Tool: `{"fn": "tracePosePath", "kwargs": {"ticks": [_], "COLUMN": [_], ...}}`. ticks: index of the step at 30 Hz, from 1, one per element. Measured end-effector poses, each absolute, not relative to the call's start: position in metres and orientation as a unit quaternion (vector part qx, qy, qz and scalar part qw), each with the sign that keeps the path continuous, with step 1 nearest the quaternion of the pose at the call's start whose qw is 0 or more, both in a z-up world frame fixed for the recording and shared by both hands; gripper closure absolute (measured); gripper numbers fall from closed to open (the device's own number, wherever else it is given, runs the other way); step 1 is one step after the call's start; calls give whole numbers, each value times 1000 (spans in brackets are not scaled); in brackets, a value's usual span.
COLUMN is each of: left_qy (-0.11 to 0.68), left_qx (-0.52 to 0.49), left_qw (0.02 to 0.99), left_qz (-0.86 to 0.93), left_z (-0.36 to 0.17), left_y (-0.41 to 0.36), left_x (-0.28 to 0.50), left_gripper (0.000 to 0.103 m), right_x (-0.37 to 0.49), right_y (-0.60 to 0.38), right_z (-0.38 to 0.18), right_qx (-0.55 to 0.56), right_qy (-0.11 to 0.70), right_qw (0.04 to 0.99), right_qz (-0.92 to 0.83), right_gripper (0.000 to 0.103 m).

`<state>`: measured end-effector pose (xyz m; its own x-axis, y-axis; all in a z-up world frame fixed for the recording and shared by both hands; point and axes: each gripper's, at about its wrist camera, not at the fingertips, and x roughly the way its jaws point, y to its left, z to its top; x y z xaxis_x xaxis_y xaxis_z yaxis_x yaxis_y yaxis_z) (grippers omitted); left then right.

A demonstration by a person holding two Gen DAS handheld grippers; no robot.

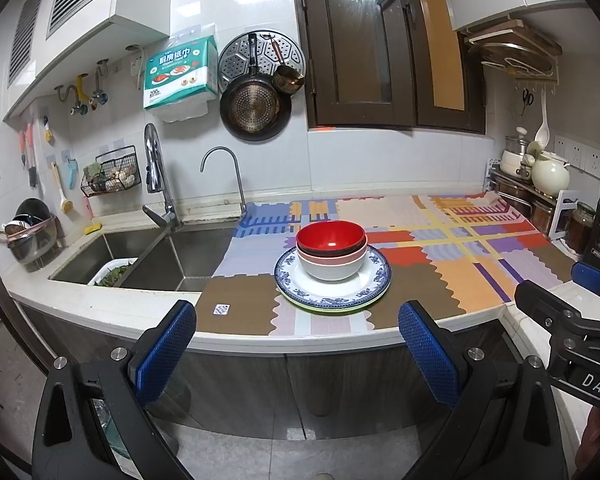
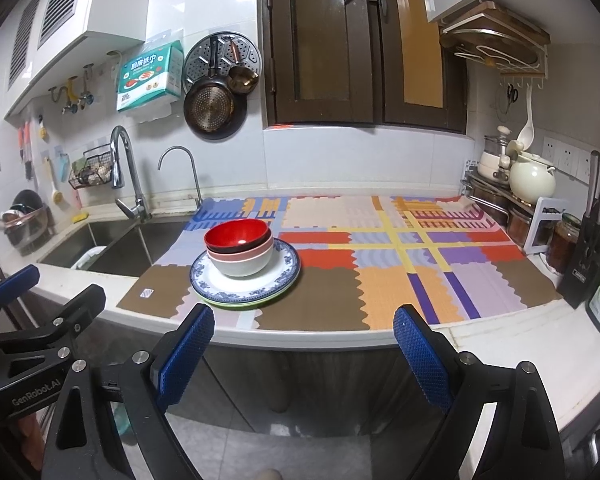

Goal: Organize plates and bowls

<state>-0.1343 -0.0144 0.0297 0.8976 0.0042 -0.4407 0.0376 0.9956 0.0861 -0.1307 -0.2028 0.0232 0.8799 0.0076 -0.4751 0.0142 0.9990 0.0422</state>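
Left tongs (image 1: 296,344) and right tongs (image 2: 304,346), both apart, face stacked bowls (image 1: 332,249) on plates (image 1: 332,286) ahead on the counter (image 1: 100,300).

**Both hand-held grippers open, short of the table**

The left hand-held gripper (image 1: 297,340) is level, its blue-padded fingers (image 1: 165,354) spread wide, empty, just short of the table (image 1: 236,340) edge. The right hand-held gripper (image 2: 303,346) is beside it, fingers (image 2: 422,358) equally wide, also just before that edge, holding nothing.
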Motion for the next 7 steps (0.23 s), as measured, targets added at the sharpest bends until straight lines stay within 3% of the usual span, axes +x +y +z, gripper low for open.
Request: {"fn": "tracePosePath", "kwargs": {"ticks": [7], "left_qy": [228], "left_qx": [46], "left_qw": [973], "left_qz": [-8], "left_z": [30], "left_y": [-12], "left_x": [-130], "left_gripper": [0], "right_x": [-130], "right_y": [-203], "right_z": [22], "right_qx": [21], "right_qy": [246], "right_qw": [969], "right_qz": [0], "right_gripper": [11]}}
